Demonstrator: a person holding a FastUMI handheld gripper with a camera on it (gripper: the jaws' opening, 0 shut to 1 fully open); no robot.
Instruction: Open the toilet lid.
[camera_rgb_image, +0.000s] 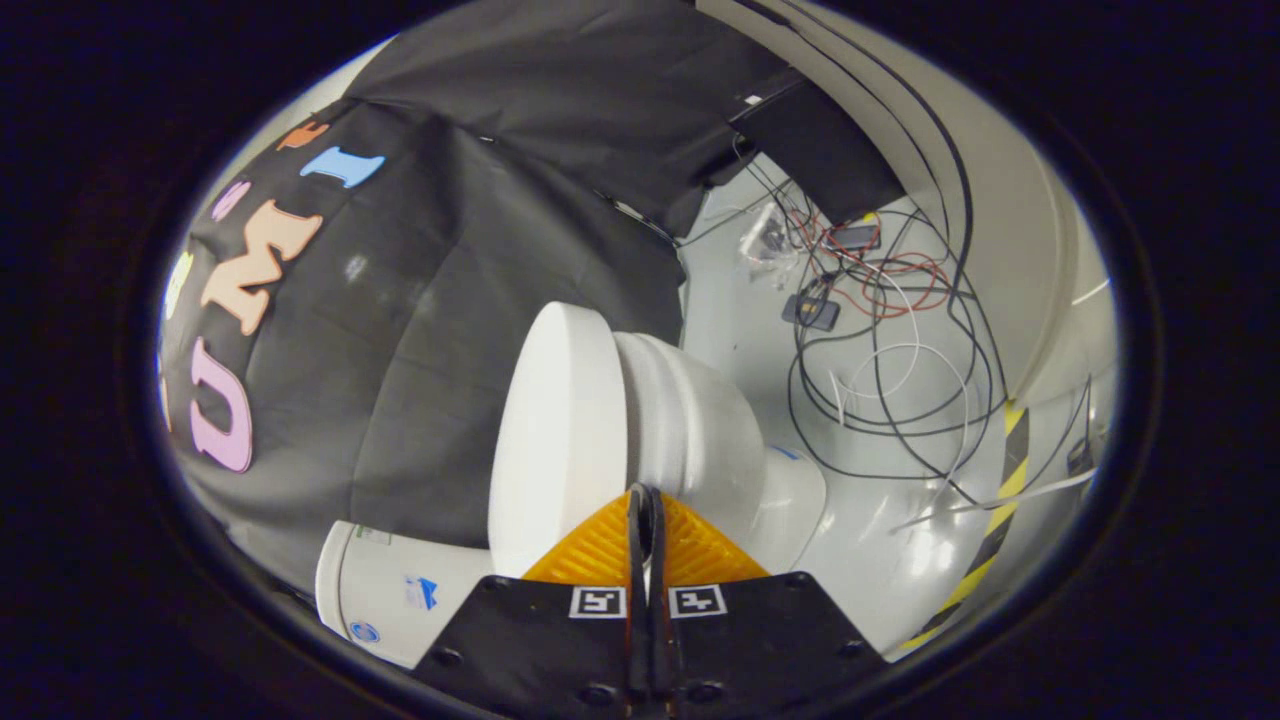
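White toilet lid (555, 440), one hand-held gripper (645, 500)

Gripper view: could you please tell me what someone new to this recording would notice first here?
The white toilet draws the eye first, just ahead of the fingers, with its flat lid facing the black cloth wall. Next come the orange fingers of the gripper, pressed together with their tips at the lid's edge. Beyond the toilet, a tangle of cables sprawls over the pale floor.

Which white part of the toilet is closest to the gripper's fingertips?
The toilet lid, whose edge lies just ahead of the shut gripper. The bowl is beside it, the tank lower.
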